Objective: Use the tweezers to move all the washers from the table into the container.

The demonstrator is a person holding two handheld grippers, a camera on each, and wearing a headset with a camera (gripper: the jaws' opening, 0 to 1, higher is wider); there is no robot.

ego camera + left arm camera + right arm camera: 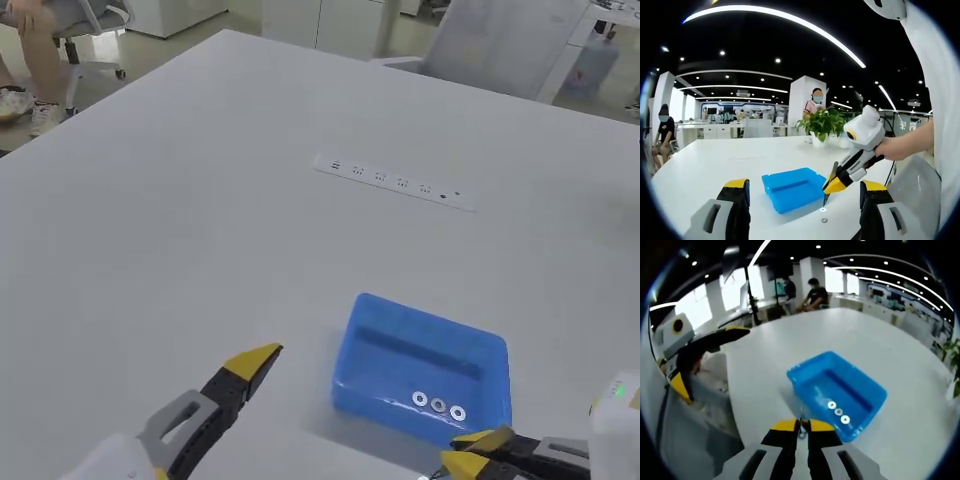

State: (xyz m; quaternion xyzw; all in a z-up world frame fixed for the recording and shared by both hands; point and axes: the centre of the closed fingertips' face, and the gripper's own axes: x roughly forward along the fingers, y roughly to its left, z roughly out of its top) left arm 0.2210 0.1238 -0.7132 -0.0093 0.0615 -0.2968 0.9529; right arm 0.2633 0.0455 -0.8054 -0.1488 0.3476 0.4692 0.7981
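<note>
Tweezers [825,200], pinched in right gripper [833,185], tip poised just above loose washer [824,220] at lower centre beside container [787,176], likely for pickup; left gripper [803,187] spread wide, idle.

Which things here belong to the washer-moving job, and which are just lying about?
Job: tweezers, right claw, blue container, three washers inside it, loose washer.
Lying about: power strip, potted plant.
</note>
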